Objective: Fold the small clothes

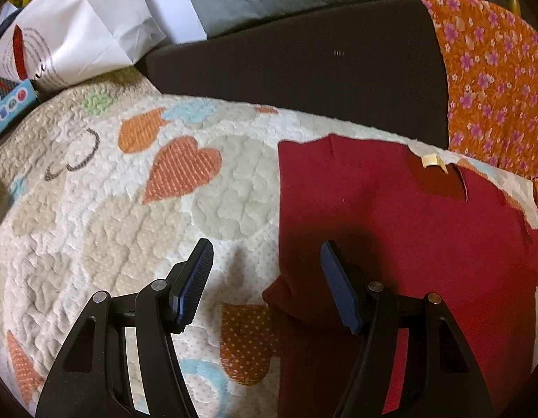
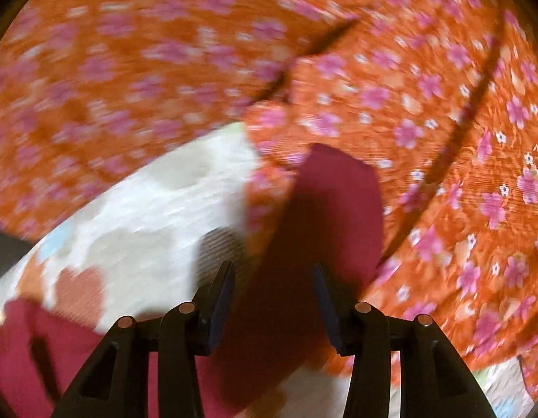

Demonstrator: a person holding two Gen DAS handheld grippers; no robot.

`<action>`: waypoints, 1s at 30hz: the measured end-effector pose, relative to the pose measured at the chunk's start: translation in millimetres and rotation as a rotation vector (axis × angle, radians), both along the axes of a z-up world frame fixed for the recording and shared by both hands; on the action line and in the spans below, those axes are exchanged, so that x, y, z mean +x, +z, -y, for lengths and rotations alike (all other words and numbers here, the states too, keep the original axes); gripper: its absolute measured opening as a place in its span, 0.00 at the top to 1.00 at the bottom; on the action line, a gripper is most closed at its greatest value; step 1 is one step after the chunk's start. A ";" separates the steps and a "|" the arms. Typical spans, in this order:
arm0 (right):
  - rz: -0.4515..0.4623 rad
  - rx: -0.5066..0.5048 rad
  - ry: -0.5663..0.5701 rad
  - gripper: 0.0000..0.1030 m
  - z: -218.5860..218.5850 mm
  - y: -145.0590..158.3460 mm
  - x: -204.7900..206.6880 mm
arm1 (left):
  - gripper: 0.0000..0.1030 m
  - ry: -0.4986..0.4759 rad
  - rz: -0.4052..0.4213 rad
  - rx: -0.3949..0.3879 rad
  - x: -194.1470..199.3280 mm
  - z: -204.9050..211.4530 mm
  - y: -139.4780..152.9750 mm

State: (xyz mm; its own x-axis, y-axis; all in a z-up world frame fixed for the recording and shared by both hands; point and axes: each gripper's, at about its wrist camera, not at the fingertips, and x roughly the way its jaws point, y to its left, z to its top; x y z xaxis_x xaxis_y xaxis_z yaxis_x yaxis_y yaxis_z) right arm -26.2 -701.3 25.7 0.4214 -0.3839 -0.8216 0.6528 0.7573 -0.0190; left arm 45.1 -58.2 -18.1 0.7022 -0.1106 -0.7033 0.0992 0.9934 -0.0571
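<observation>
A dark red garment (image 1: 390, 223) is lying spread flat on a cream quilted blanket (image 1: 105, 216) printed with orange hearts, a small pale label (image 1: 431, 161) showing near its far edge. The left gripper (image 1: 267, 284) is hovering low over the garment's left edge, its blue-padded fingers (image 1: 195, 278) standing apart with nothing between them: one over the blanket, the other over the red cloth. A bunched corner of the garment is lying just in front of that finger.

In the blurred right wrist view, the right gripper (image 2: 273, 308) is pointing down over a strip of the same red garment (image 2: 324, 219), which is running out from between its fingers; the fingers are standing clear of the cloth, not pinching it. An orange cloth with pink flowers (image 2: 425, 111) is filling the area beyond, beside the blanket.

A dark brown cushion (image 1: 303, 80) and a white paper bag (image 1: 80, 31) are sitting behind the blanket.
</observation>
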 end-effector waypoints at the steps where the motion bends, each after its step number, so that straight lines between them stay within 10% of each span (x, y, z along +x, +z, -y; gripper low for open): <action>1: -0.020 0.009 -0.023 0.57 11.5 -6.5 5.2 | 0.37 -0.005 -0.003 0.003 0.5 0.9 -1.7; 5: -0.005 0.128 -0.030 0.57 37.0 -27.8 11.6 | 0.37 -0.018 0.002 0.037 0.6 5.9 -5.6; 9: 0.024 0.101 0.009 0.95 43.8 -15.6 -7.0 | 0.37 -0.013 -0.017 0.022 1.6 3.2 -7.6; 16: 0.210 0.136 0.151 0.96 15.1 46.4 -54.7 | 0.37 -0.020 0.025 -0.007 -6.7 -0.1 6.0; 23: 0.365 0.169 0.531 0.96 -108.1 109.4 -48.5 | 0.37 -0.101 0.006 -0.182 -6.3 -4.8 13.9; 30: 0.366 0.274 0.899 0.96 -274.3 96.4 -2.7 | 0.37 -0.119 0.003 -0.275 -1.6 -10.3 17.4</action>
State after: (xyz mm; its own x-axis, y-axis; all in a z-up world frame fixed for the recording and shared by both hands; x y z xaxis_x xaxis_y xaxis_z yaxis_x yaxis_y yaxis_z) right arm -28.9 -427.1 122.1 0.7052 0.3835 -0.5963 -0.2321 0.9196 0.3169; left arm 43.5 -47.9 -0.7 0.6747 -0.3787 -0.6336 0.2150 0.9220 -0.3220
